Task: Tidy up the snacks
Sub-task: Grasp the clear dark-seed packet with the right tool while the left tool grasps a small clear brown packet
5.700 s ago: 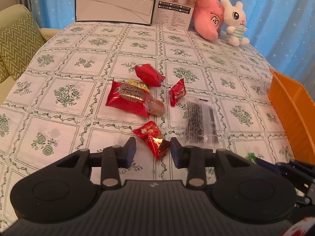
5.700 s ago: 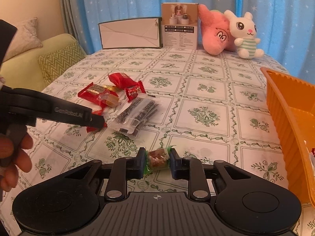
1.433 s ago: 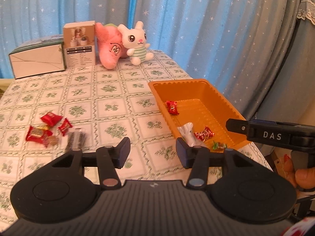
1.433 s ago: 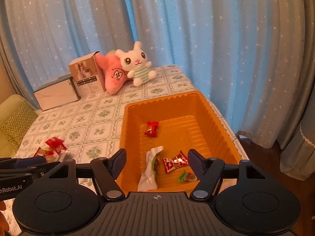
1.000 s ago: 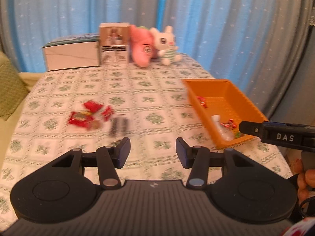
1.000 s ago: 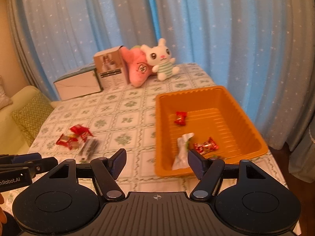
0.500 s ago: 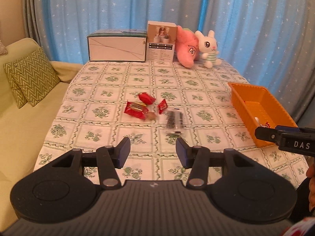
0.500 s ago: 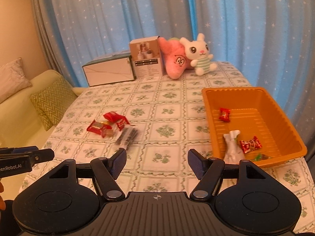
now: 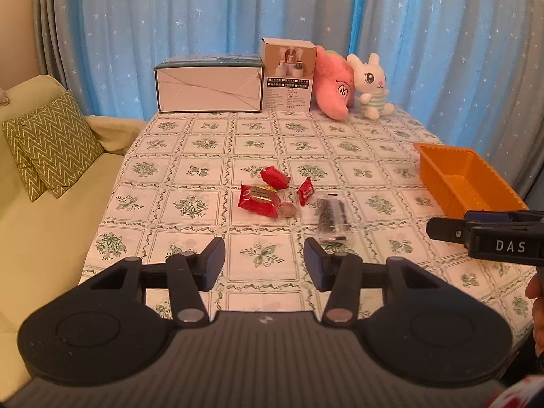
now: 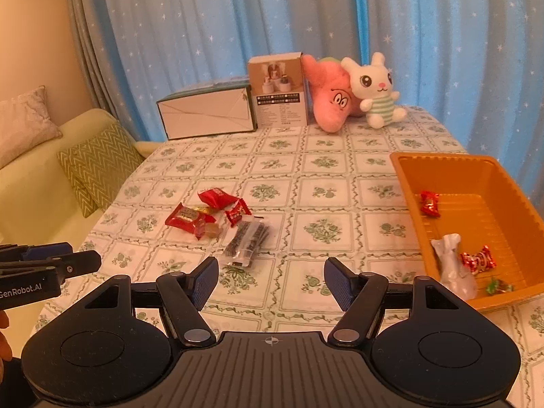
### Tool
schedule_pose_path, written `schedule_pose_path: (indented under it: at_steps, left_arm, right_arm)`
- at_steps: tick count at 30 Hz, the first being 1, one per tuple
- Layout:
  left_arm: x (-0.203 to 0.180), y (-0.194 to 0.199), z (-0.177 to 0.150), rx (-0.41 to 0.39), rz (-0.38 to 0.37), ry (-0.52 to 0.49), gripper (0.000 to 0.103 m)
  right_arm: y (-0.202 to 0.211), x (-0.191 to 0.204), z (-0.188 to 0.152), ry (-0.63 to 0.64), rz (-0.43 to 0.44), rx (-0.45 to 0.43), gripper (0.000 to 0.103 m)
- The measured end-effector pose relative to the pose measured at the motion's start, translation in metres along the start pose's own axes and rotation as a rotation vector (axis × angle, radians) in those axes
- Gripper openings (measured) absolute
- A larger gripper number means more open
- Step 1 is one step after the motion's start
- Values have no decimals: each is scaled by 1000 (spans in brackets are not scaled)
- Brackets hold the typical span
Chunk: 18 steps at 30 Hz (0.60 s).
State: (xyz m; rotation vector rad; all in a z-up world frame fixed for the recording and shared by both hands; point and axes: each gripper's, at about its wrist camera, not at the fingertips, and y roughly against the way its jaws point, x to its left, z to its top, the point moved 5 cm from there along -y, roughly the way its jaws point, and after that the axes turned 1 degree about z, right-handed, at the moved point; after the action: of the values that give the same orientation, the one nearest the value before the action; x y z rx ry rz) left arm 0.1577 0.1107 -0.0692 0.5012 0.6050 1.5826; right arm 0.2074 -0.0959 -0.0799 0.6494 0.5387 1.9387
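Note:
Several snacks lie mid-table: a large red packet [image 9: 258, 200] [image 10: 187, 218], a red pouch [image 9: 274, 177] [image 10: 216, 197], a small red candy [image 9: 305, 191] [image 10: 237, 215] and a clear bag of dark sticks [image 9: 330, 213] [image 10: 247, 240]. The orange bin [image 10: 401, 176] [image 9: 438, 156] at the right holds several wrapped candies [image 10: 429, 203] and a white packet [image 10: 452, 265]. My left gripper [image 9: 264, 268] is open and empty, above the near table edge. My right gripper [image 10: 270, 282] is open and empty, near the bag of sticks.
At the table's far edge stand a white box [image 9: 209, 88], a product carton [image 9: 287, 73], a pink plush [image 9: 331, 83] and a white bunny plush [image 9: 370, 85]. A sofa with a zigzag cushion [image 9: 51, 142] is at the left. Blue curtains hang behind.
Both grippers have swung left from over the orange bin and now face the snacks on the table. Both stay open and empty.

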Motion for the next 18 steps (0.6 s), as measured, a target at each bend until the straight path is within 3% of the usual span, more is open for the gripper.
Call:
schedule_pose_path:
  at_steps: [18]
  left_arm:
    - [33, -111, 18, 48, -3, -30, 47]
  right_arm:
    - [-132, 14, 6, -38, 35, 74, 68]
